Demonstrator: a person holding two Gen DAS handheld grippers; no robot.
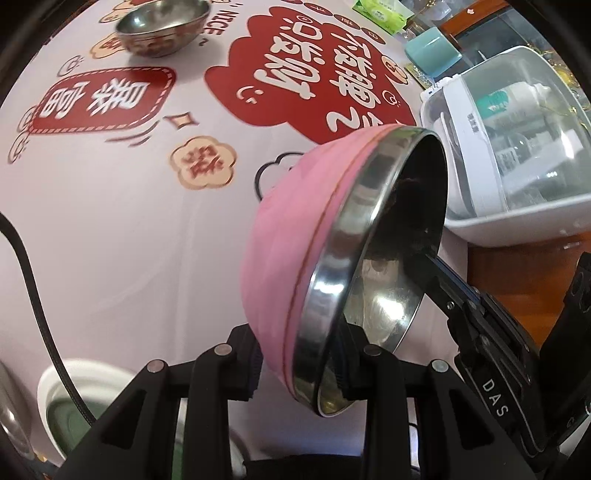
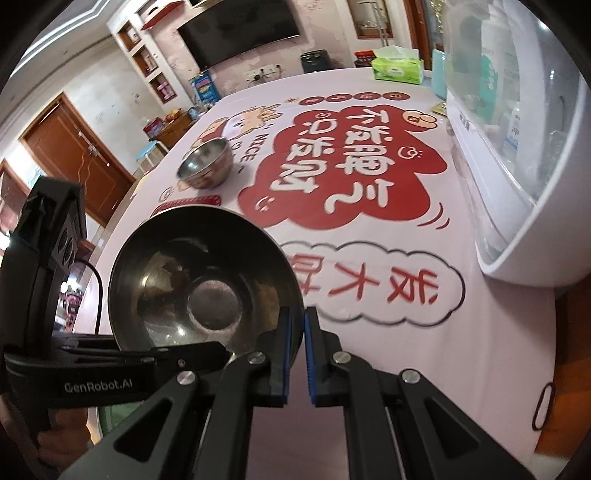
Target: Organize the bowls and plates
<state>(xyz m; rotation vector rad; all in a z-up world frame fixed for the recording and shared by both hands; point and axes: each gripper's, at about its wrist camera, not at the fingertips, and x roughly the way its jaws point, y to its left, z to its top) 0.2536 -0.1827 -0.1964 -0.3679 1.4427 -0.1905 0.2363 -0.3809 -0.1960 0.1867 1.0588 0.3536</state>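
Where the two black hinged fingers of the left gripper [image 1: 299, 373] close in, one pad sits on the matte pink outer wall and the other inside the polished cavity of a round bowl, pink outside with a mirror-bright steel rim and lining [image 1: 295, 266]; the bowl is pinched by its edge, tipped on its side and held clear above the table. The right gripper [image 2: 296, 354], with blue ribbed pads, has its jaws drawn nearly together on the same bowl's thin rim at the opposite side, one finger reaching into the cavity. Low at the frame's edge lies a white round dish with a dull green centre [image 1: 55, 387], partly hidden. Beneath spreads a smooth pale tablecloth printed with red cloud shapes and white characters [image 1: 110, 221]. To the right stands a white cabinet with a clear domed plastic cover [image 1: 517, 155]. Farther off, a small plain steel bowl [image 1: 162, 26] rests upright on the cloth. Beyond, a green tissue pack [image 2: 397, 68].
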